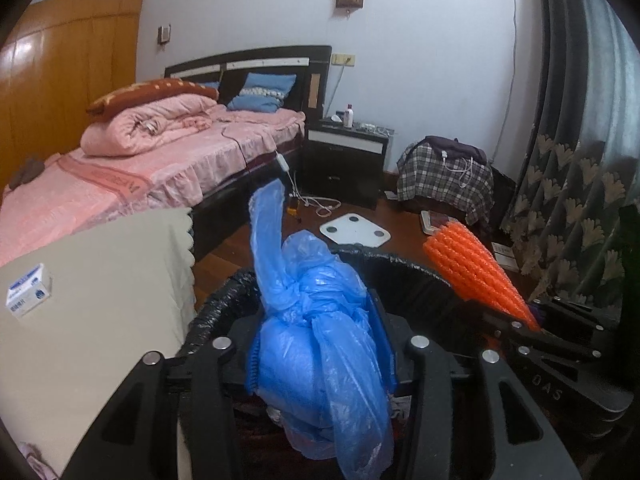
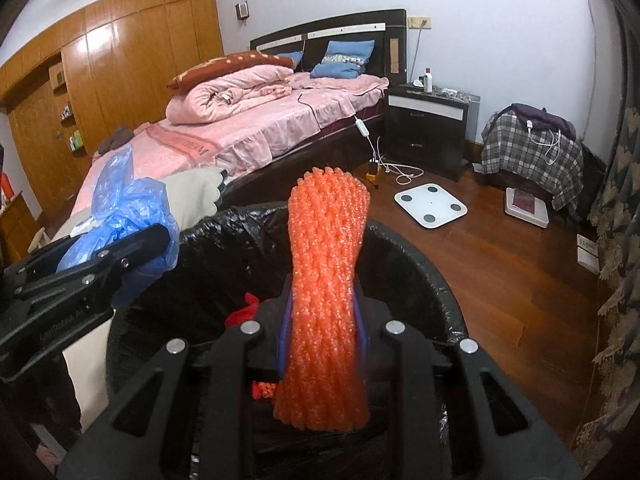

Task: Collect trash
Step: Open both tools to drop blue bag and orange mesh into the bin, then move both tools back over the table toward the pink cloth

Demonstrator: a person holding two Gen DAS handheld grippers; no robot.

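Two tongs hover side by side above the black-lined trash bin [image 2: 416, 256], both aimed toward the far bed [image 2: 256, 136]. Left tongs [image 1: 320, 344] clenched on a knotted blue plastic bag [image 1: 320, 320], its tail standing upward. Right tongs [image 2: 322, 332] clenched around an orange foam net [image 2: 324, 280], held upright over the bin opening. Red scraps [image 2: 244, 312] lie inside the bin.
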